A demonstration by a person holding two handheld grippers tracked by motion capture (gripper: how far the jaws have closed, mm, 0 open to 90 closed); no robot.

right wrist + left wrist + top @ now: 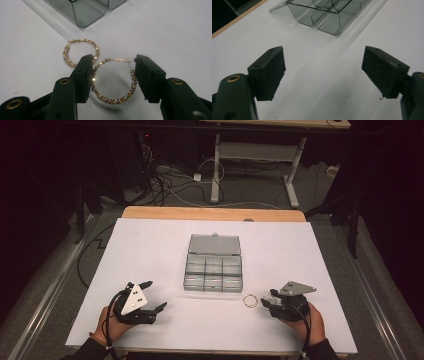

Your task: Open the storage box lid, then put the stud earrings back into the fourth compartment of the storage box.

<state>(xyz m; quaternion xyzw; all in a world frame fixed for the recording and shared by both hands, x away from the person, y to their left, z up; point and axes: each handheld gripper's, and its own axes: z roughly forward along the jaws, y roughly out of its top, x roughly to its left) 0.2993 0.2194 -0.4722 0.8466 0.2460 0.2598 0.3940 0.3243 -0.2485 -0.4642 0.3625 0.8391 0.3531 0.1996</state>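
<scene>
Right tool (266, 301) by hoop earring (250, 300), open organizer box (213, 263) behind.

The room is dim, its left and right edges almost black. A white sheet (150, 270) covers the table (210, 213), whose wooden far edge shows bare. Beyond it lies grey carpet (260, 185) strewn with tangled cables (170, 182). A second table (260, 150) on white legs stands at the far side. Metal rails (45, 305) run along the floor near left and right.
</scene>
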